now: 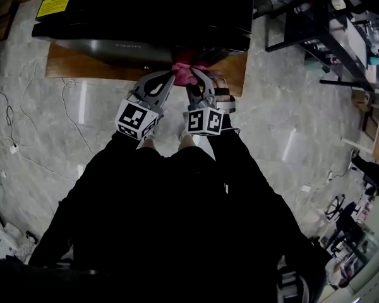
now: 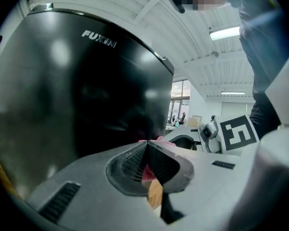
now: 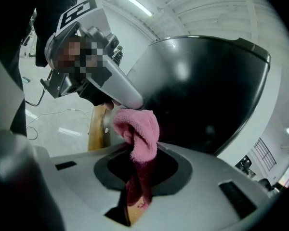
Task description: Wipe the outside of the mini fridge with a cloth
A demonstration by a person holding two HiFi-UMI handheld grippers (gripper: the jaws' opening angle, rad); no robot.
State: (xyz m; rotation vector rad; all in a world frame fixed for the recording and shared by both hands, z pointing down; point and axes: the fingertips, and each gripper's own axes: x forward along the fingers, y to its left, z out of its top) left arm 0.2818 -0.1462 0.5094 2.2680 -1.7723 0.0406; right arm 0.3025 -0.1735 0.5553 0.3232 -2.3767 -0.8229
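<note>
head view: steeply down | gripper views: close, looking up | shared: mini fridge

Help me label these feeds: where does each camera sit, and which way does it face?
Head view: on the person's head, facing steeply down at the black fridge, left claw and right claw; the person's dark-clothed legs show.
Left gripper view: rides the left claw, facing the fridge's glossy front; its own closed tips show, the right claw beside.
Right gripper view: rides the right claw, facing the fridge; its tips pinch the pink cloth.
Shared: all three show fridge and cloth.
</note>
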